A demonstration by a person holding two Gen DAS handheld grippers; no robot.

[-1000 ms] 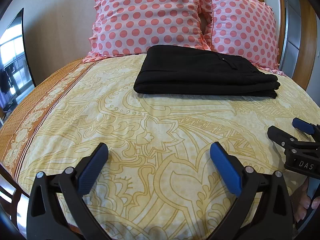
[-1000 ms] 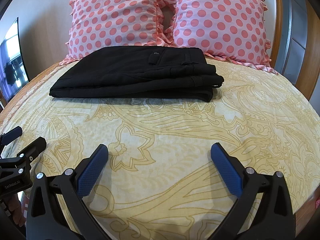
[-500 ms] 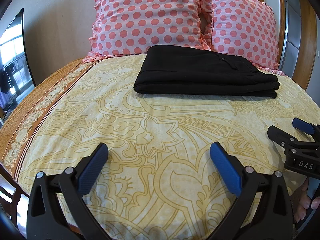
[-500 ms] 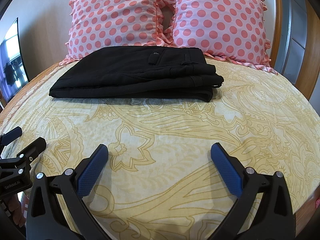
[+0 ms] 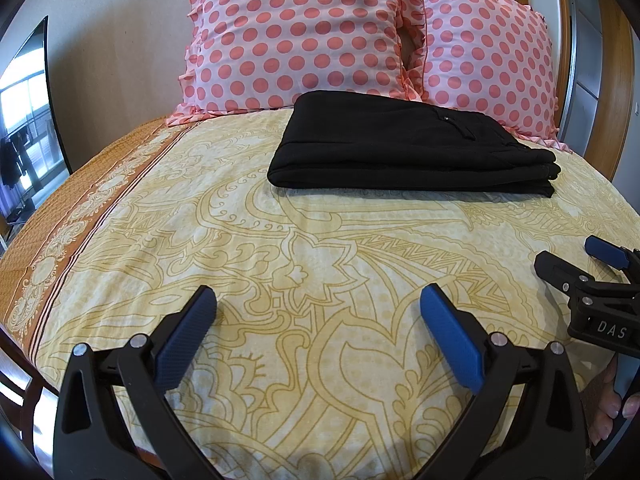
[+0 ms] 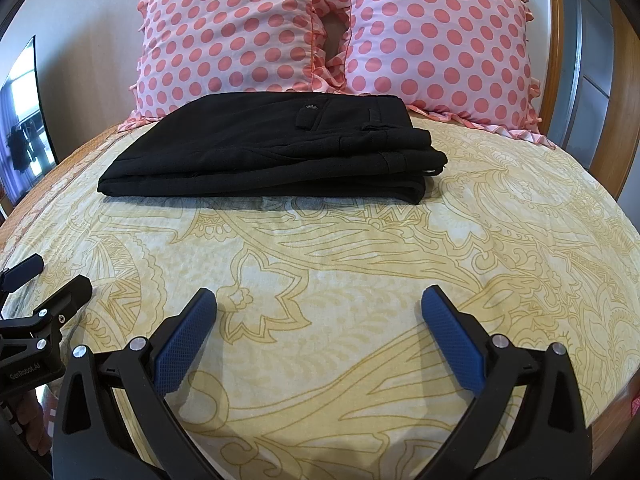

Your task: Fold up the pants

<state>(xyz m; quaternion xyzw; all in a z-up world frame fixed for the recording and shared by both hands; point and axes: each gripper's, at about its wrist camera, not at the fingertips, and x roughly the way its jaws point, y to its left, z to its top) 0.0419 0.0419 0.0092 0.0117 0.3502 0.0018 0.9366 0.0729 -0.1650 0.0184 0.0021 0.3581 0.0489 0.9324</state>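
While both grippers' jaws gape wide, "DAS" marks the right gripper (image 5: 592, 280) near folded pants (image 5: 412, 148).

Two pink polka-dot pillows (image 6: 332, 36) upright at headboard — yellow patterned bedspread (image 6: 360, 248), TV (image 5: 24, 120) on wall.

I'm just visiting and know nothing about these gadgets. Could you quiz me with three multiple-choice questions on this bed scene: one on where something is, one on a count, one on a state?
1. Where do the black pants lie?
A. on the bedspread, in front of the pillows
B. on the floor
C. on top of the pillows

2. How many polka-dot pillows are there?
A. one
B. two
C. four

3. How are the right gripper and the left gripper?
A. both open and empty
B. both clamped on the pants
C. one holding a pillow

Key: 1 A, the pants rest on the yellow cover; 2 B, two stand side by side; 3 A, blue fingers spread, nothing between.
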